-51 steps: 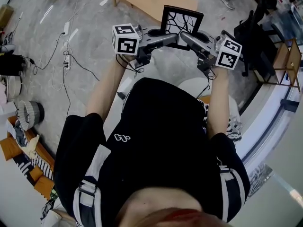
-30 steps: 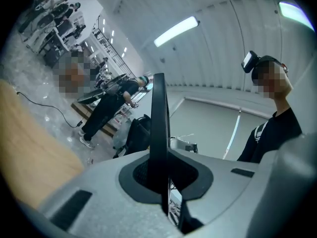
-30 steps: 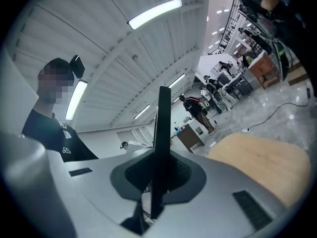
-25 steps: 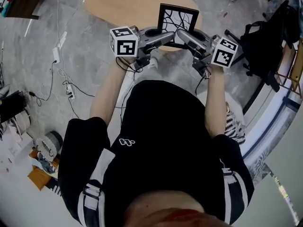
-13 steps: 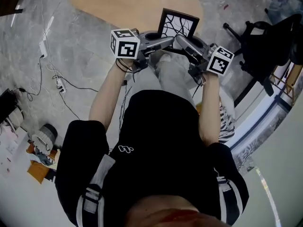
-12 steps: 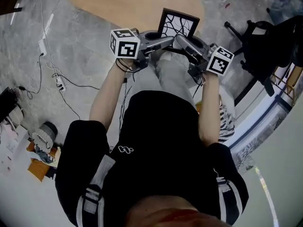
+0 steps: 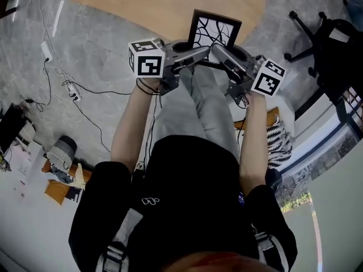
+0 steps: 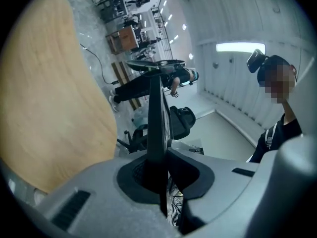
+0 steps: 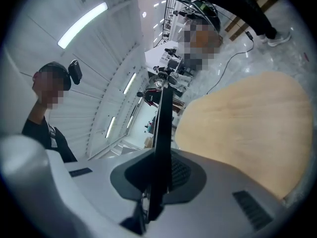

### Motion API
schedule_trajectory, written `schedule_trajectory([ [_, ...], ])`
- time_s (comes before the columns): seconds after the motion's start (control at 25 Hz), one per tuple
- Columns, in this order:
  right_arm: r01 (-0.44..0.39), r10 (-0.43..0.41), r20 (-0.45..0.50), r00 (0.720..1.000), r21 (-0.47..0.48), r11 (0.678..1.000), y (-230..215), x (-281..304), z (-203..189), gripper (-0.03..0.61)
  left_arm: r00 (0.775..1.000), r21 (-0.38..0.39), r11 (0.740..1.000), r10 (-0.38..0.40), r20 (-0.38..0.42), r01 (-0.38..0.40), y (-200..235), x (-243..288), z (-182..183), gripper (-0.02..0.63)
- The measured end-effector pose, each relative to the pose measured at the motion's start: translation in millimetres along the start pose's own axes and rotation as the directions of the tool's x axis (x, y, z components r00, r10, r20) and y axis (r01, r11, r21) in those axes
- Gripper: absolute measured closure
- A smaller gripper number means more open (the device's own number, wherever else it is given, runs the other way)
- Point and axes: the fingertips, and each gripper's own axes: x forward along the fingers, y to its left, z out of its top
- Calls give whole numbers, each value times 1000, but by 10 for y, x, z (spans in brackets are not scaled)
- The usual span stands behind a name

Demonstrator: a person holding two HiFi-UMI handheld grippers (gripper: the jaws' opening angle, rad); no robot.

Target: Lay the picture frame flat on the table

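A black picture frame [image 7: 214, 32] with a branch drawing stands upright in the air over the near edge of the light wooden table [image 7: 164, 4]. My left gripper [image 7: 199, 53] has the frame's lower left edge between its jaws, which are opening; the pads still touch the frame [image 8: 154, 118]. My right gripper [image 7: 220, 51] is shut on the lower right edge. In the left gripper view, the left gripper [image 8: 161, 170] sees the frame edge-on with the table [image 8: 49, 93] to its left. In the right gripper view, the right gripper [image 9: 159, 177] clamps the frame [image 9: 162, 128] beside the table [image 9: 242, 133].
A black office chair [image 7: 332, 44] stands at the right. Cables and a power strip [image 7: 45, 50] lie on the grey floor at the left, near a pile of clutter [image 7: 62, 157]. A striped cloth [image 7: 281, 143] lies by the person's right side.
The person has stepped toward the table, which now fills more of the top of the head view. Both grippers and the upright frame have moved with them to the table's near edge.
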Motion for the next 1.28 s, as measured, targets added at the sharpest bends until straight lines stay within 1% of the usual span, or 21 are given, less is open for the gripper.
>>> schedule_trajectory([
  [0.2, 11, -13, 27, 1000, 65, 998, -557, 23, -269, 541, 999, -33, 999, 25, -43, -27, 552, 82, -263, 572],
  [0.36, -20, 17, 36, 999, 100, 995, -881, 85, -414, 551, 998, -13, 999, 33, -61, -34, 903, 110, -386, 553],
  [0.44, -34, 29, 42, 999, 118, 992, -1019, 134, -456, 551, 996, -1, 998, 65, -57, -65, 1072, 83, -415, 535],
  [0.56, -21, 13, 63, 998, 138, 990, -1270, 203, -366, 552, 987, 3, 988, 155, -36, -155, 1378, 23, -362, 504],
  [0.64, 13, -26, 81, 996, 149, 989, -1518, 245, -196, 552, 969, 4, 969, 245, -5, -245, 1642, -37, -239, 500],
  [0.72, 68, -83, 92, 992, 155, 986, -1784, 281, -58, 555, 939, 4, 939, 343, 34, -344, 1883, -158, -132, 500],
  [0.76, 100, -115, 89, 989, 155, 983, -1887, 293, -41, 555, 924, 2, 926, 378, 52, -379, 1941, -236, -122, 500],
  [0.8, 135, -148, 81, 986, 153, 979, -1968, 303, -56, 555, 915, 1, 917, 397, 65, -398, 1950, -307, -138, 502],
  [0.84, 168, -180, 70, 981, 148, 975, -2034, 310, -82, 555, 911, 1, 913, 406, 76, -407, 1928, -359, -169, 508],
  [0.92, 222, -232, 53, 971, 147, 964, -2166, 319, -104, 555, 906, 5, 909, 416, 85, -417, 1887, -391, -222, 552],
  [1.04, 296, -308, 45, 950, 175, 939, -2397, 299, -57, 555, 901, 16, 903, 427, 72, -429, 1901, -313, -256, 575],
  [1.16, 371, -381, 29, 924, 170, 913, -2525, 287, -26, 555, 907, 11, 908, 417, 60, -418, 1896, -240, -283, 576],
  [1.28, 412, -419, 8, 908, 168, 896, -2584, 300, -41, 555, 920, -19, 923, 384, 79, -383, 1822, -193, -251, 578],
])
